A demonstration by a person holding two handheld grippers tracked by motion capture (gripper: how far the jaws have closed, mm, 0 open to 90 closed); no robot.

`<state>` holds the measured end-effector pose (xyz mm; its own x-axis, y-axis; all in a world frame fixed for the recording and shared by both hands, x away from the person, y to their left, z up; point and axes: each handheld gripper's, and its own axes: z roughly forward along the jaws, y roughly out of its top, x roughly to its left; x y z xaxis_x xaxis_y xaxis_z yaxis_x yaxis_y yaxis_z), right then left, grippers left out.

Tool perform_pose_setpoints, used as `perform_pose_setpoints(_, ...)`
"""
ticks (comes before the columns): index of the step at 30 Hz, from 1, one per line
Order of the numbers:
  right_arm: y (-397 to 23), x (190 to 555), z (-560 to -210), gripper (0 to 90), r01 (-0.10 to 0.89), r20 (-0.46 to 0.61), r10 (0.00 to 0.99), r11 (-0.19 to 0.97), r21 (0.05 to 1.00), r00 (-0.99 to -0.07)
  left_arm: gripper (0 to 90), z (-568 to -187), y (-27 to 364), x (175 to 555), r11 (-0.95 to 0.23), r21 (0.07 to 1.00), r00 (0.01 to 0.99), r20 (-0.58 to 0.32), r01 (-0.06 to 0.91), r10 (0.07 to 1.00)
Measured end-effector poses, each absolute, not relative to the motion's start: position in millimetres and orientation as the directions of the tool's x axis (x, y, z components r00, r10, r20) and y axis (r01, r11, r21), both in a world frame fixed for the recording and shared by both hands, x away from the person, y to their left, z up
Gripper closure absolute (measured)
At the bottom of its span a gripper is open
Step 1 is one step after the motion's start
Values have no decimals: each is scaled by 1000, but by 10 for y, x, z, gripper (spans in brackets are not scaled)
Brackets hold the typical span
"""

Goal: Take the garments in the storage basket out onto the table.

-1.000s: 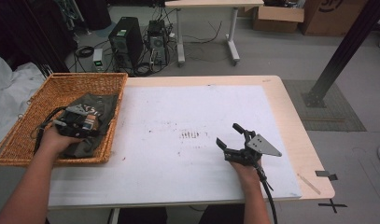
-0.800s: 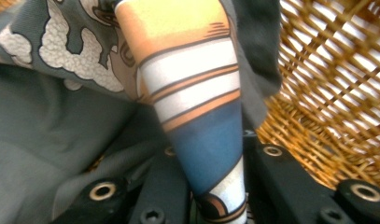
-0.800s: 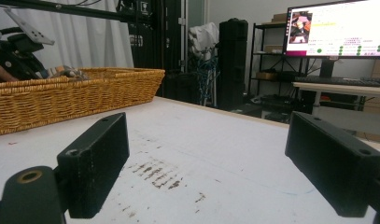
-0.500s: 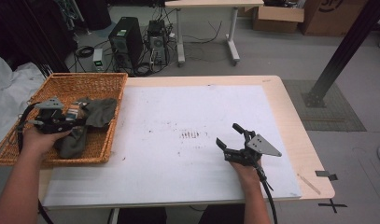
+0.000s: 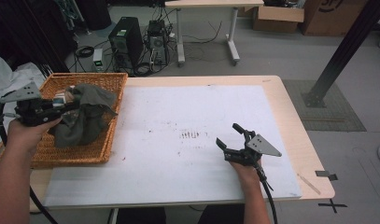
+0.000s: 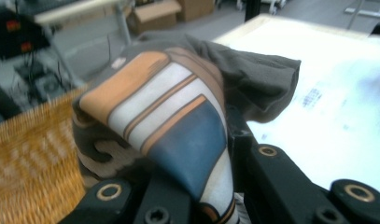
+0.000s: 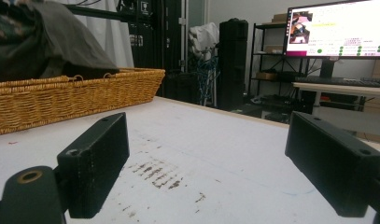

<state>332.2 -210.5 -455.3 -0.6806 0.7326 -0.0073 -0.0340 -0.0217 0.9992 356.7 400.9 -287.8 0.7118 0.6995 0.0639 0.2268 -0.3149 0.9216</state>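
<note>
the left tool [image 5: 61,106] is clamped on a soft, light grey garment [image 5: 85,119], lifting it above the wicker basket [image 5: 75,154]; it drapes limply, so a bunched fold grips best. the right tool [image 5: 234,140] rests wide open, empty, on the worktop [image 5: 178,177].

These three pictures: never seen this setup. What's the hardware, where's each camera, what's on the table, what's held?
No robot arm here: a person holds a two-jaw tool in each hand. The high view looks down from above the person's side of the table. The two other views come from cameras riding on each tool, looking along its black jaws. A wicker basket sits at the table's left edge. The left tool is shut on a dark grey garment with an orange, white and blue print, raised above the basket. The right tool rests on the white mat, jaws open, holding nothing.
</note>
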Motion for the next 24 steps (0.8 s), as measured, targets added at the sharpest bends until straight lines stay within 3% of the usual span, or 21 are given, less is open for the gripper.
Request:
perform_pose_setpoints(17, -2101, 3319, -4553, 132, -37, -13, 732, -16, 999, -681, 839, -1908, 3229, 3445, -398, 917, 784, 238, 12, 574)
perform_pose_setpoints(24, -2103, 3320, -4554, 132, -33, -9, 731, -19, 999, -682, 838, -1748, 2797, 3433, -403, 915, 823, 242, -17, 514)
